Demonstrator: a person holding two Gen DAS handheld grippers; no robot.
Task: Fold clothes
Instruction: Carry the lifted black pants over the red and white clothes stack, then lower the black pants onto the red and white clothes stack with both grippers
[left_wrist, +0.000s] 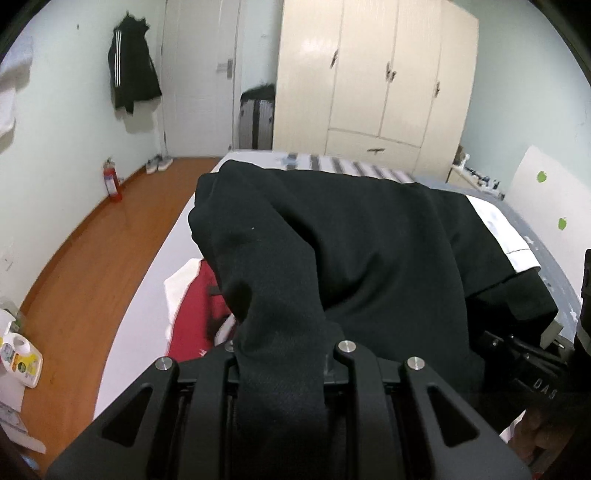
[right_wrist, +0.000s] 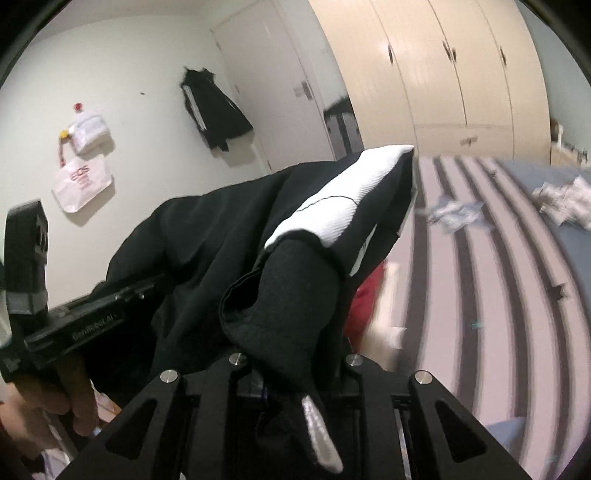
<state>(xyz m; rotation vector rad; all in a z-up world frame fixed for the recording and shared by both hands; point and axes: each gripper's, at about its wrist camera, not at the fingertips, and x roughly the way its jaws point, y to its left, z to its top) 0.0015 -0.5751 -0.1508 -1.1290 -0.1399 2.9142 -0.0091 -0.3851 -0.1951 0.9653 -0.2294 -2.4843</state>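
Note:
A black garment with white panels (left_wrist: 369, 243) is held up above the bed between both grippers. My left gripper (left_wrist: 280, 354) is shut on a bunched black edge of it; the cloth drapes over the jaws and hides the fingertips. My right gripper (right_wrist: 291, 365) is shut on another edge of the same black garment (right_wrist: 207, 236), near a white panel (right_wrist: 332, 206). The left gripper's body (right_wrist: 74, 325) shows at the left of the right wrist view, the right one's (left_wrist: 532, 369) at the right of the left wrist view. A red and white garment (left_wrist: 195, 302) lies on the bed below.
The bed (left_wrist: 147, 295) has a grey striped sheet (right_wrist: 480, 295) with crumpled white bits (right_wrist: 454, 214). A cream wardrobe (left_wrist: 376, 81), a suitcase (left_wrist: 256, 114) and a door stand behind. A wooden floor (left_wrist: 92, 258) with a fire extinguisher (left_wrist: 112, 182) lies left.

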